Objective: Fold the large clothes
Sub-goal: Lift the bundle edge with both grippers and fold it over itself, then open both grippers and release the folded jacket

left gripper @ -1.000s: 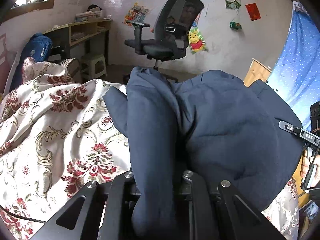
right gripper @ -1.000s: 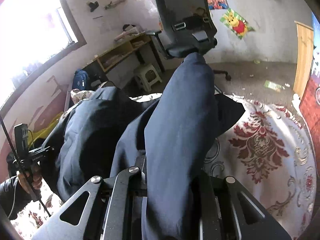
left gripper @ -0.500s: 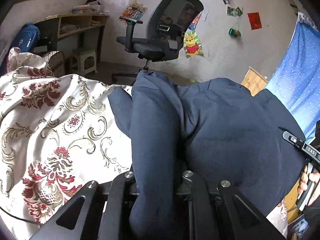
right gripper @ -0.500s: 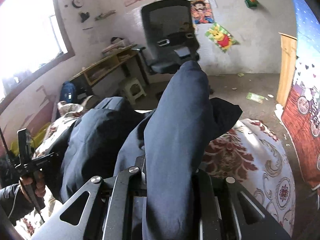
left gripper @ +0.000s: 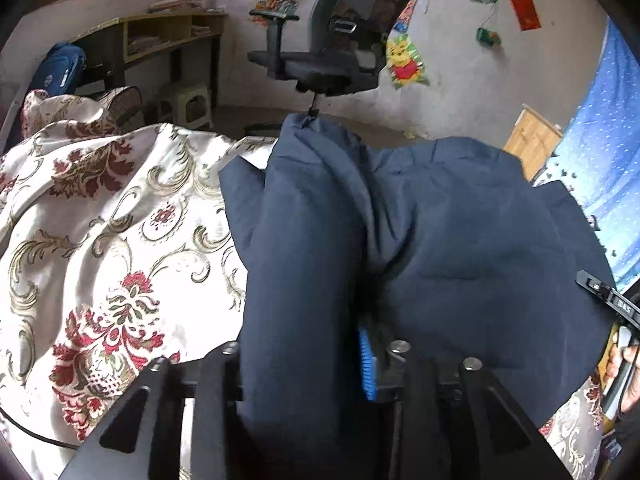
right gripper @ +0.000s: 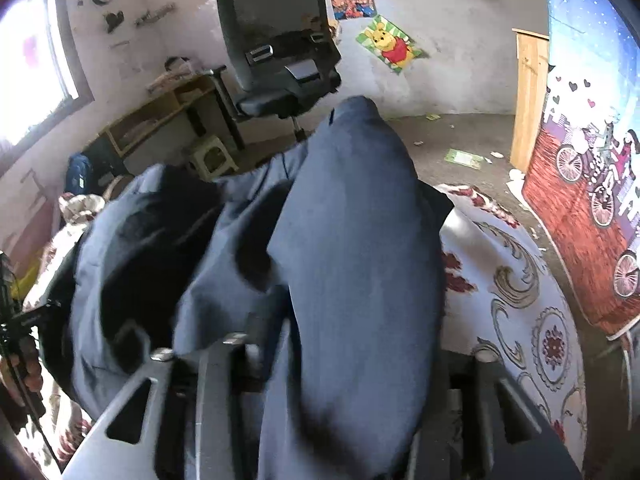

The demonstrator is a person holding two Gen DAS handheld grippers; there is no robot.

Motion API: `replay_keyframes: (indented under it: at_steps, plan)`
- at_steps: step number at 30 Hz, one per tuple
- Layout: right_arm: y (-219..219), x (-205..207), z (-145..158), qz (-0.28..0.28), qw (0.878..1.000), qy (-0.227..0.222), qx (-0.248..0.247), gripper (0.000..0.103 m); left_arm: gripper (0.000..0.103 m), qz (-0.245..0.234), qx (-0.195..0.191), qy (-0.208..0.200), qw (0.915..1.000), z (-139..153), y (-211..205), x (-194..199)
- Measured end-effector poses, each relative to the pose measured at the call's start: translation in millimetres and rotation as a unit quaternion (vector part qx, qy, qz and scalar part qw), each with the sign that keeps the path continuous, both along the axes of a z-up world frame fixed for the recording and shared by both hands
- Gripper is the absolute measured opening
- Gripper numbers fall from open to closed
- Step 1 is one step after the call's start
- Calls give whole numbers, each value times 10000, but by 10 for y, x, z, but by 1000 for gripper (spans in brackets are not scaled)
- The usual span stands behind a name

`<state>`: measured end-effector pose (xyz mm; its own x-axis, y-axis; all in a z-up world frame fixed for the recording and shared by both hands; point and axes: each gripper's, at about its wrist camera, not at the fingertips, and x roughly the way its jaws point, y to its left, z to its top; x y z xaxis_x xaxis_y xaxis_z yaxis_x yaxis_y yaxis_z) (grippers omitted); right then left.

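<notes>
A large navy blue garment (left gripper: 440,232) hangs between both grippers above a bed with a cream and red floral cover (left gripper: 100,240). My left gripper (left gripper: 308,364) is shut on a thick fold of the garment, which drapes over and hides the fingertips; a blue pad (left gripper: 366,364) shows beside the cloth. My right gripper (right gripper: 344,368) is shut on another fold of the garment (right gripper: 352,240), which covers its fingers. The right gripper also shows at the right edge of the left wrist view (left gripper: 612,304), and the left one at the left edge of the right wrist view (right gripper: 20,328).
A black office chair (left gripper: 340,52) stands past the foot of the bed, also in the right wrist view (right gripper: 280,52). A wooden desk (left gripper: 168,36) and a small stool (left gripper: 192,100) are at the left wall. A blue patterned curtain (right gripper: 592,160) hangs at right.
Both grippers have shifted with the garment still gripped. The left view has swung back toward the bed. The cloth in the right view has lifted and billowed, blurred by motion.
</notes>
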<state>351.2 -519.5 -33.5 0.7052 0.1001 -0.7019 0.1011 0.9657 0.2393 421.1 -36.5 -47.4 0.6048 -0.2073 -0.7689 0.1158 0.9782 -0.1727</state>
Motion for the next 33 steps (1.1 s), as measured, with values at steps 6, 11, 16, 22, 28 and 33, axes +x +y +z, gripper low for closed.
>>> replay_keyframes:
  at_steps: [6, 11, 16, 22, 28, 33]
  plan:
    - [58, -18, -3, -109, 9992, 153, -341, 69, 74, 269, -146, 38, 9995, 12, 58, -69]
    - [89, -117, 98, -355, 9970, 106, -684, 78, 94, 428, -114, -418, 9981, 179, -7, -247]
    - [95, -245, 269, -491, 9950, -123, -864, 85, 103, 447, 117, -678, 9966, 314, -155, -396]
    - [163, -425, 487, -455, 9931, -495, -958, 91, 103, 441, 231, -1094, 9927, 509, -282, -559]
    - [259, -667, 722, -379, 9890, -1013, -1005, 102, 103, 434, 352, -1557, 9862, 725, -418, -798]
    - [280, -860, 890, -367, 9867, -1304, -901, 102, 103, 370, 413, -1793, 9822, 871, -480, -974]
